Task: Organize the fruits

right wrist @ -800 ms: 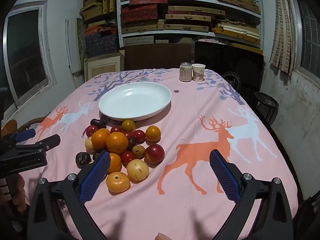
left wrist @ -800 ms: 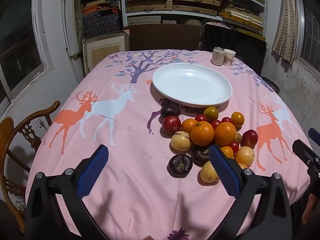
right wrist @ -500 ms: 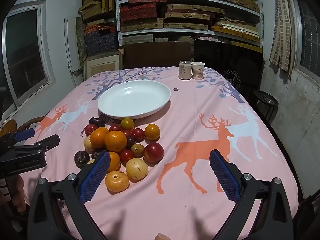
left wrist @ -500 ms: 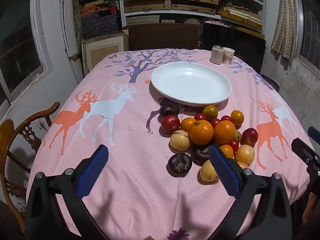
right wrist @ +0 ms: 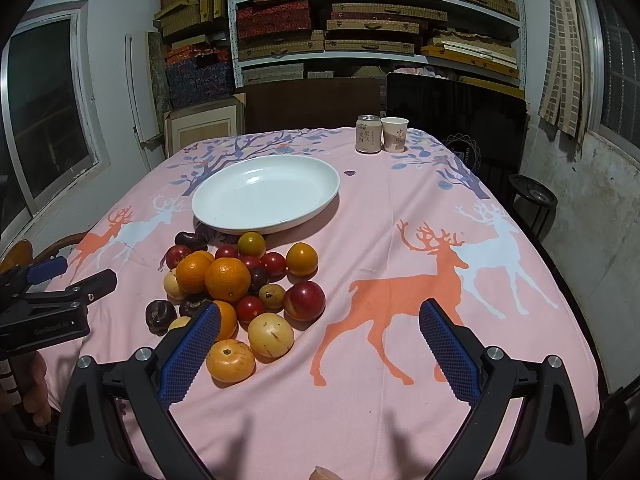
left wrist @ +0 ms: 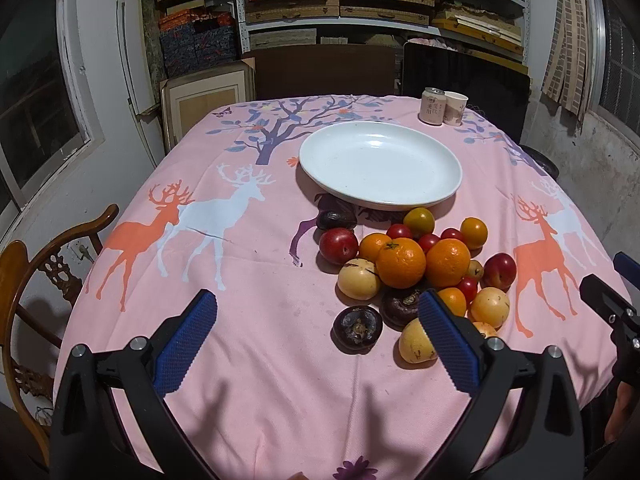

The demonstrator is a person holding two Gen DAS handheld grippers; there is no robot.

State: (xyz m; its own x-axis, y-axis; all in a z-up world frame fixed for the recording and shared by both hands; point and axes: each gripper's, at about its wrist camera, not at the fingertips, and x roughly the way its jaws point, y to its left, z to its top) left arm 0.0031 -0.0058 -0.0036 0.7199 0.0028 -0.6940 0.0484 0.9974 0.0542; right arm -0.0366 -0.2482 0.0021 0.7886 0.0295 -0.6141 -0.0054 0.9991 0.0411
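Observation:
A pile of fruit (left wrist: 416,272) (right wrist: 236,284) lies on the pink deer tablecloth: oranges, red plums, yellow round fruits, small tomatoes and dark purple mangosteens. Just behind the pile stands an empty white plate (left wrist: 380,164) (right wrist: 266,194). My left gripper (left wrist: 316,300) hovers open over the cloth, left of and nearer than the pile, holding nothing. My right gripper (right wrist: 320,312) hovers open to the right of the pile, also holding nothing. Each gripper shows at the edge of the other's view.
A drink can (right wrist: 368,134) and a paper cup (right wrist: 395,134) stand at the table's far edge. A wooden chair (left wrist: 36,268) is at the table's left side. Dark chairs and shelves of boxes are behind the table.
Both views have drifted slightly toward the table, with the fruit and plate a little lower in the frame. The jaws have stayed wide apart.

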